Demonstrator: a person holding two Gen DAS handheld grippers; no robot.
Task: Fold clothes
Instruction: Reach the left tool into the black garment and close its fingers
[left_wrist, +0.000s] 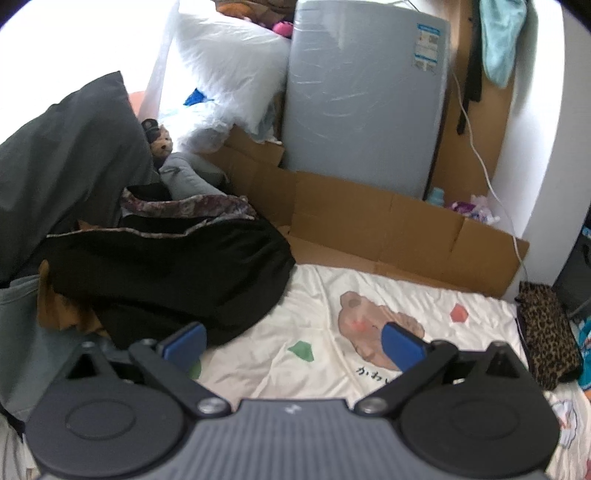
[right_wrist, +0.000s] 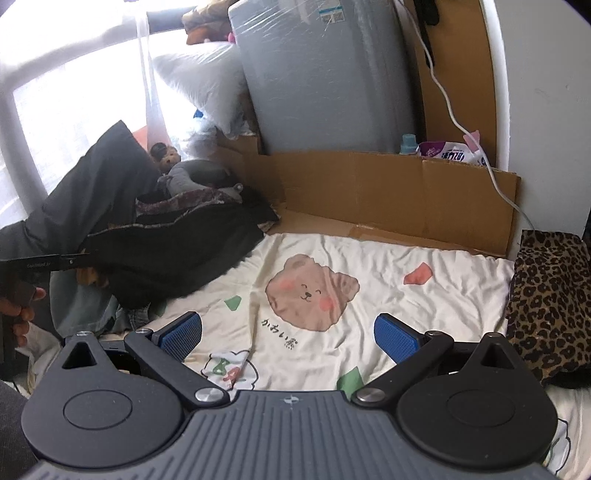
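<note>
Meanwhile, black clothes (left_wrist: 166, 273) heap at frame left, beyond both tongs: left tongs (left_wrist: 293, 343) and right tongs (right_wrist: 288, 334) gape wide, empty.

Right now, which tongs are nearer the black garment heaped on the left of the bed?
Left. The left tongs hang open right at the black garment's near edge. The right tongs, also open, sit further right, over the bear-print sheet.

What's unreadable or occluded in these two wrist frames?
- Black garment: left wrist view, its type is unclear; it lies bunched, and the brown cloth is mostly buried beneath.
- Left gripper: right wrist view, cut by the left edge.
- Leopard-print cloth: right wrist view, its lower part is hidden behind the gripper body.
- Label on the grey panel: too small to read.
</note>
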